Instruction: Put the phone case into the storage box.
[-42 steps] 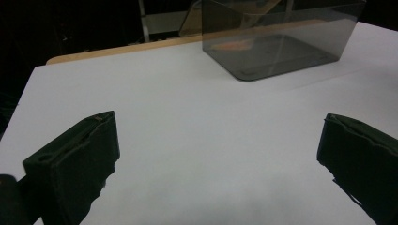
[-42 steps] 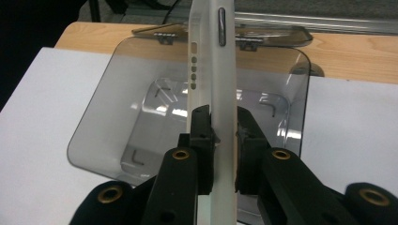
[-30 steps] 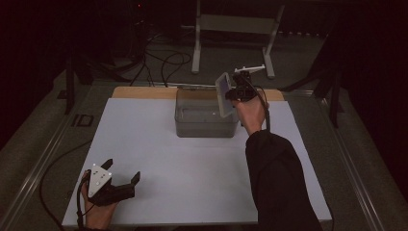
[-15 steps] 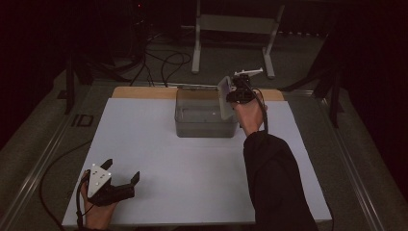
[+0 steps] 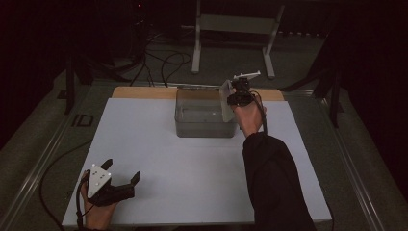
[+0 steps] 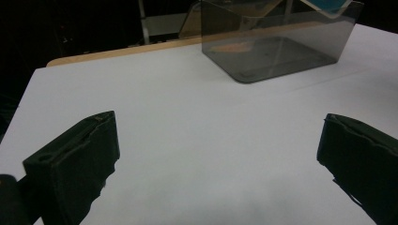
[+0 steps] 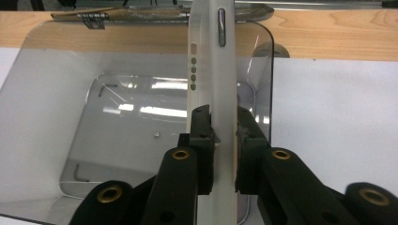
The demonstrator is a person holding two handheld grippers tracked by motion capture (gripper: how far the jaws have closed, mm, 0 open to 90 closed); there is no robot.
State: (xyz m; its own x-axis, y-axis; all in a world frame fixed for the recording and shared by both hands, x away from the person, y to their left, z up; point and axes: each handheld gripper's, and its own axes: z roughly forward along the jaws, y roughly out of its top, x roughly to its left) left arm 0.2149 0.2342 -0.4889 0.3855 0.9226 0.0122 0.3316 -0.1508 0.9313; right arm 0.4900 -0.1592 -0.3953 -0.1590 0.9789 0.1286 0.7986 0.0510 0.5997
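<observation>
We are looking at a white surface [image 5: 159, 159] with a clear grey plastic bin [image 5: 204, 118] sitting near its far edge, open side up, nothing visible inside. Our right tool [image 7: 224, 136] is hovering over the bin's right end, jaws closed down on a thin white slab-like device [image 7: 212, 70], probably a tablet or phone, gripping it edge-on across its thickness so it is standing upright above the bin. Our left tool [image 5: 108, 185] is resting at the near left corner of the surface, jaws spread wide, holding nothing, well apart from the bin. Risk as we are judging it: the grip is sitting only on the slab's lower stretch, smooth faces, so the slab could be pivoting or sliding out and dropping hard into the bin; its lower edge could also catch the bin's right wall and shove the bin. The slab is looking glossy, off-white, rounded at the edge, with a slim side button and a row of small dots.
</observation>
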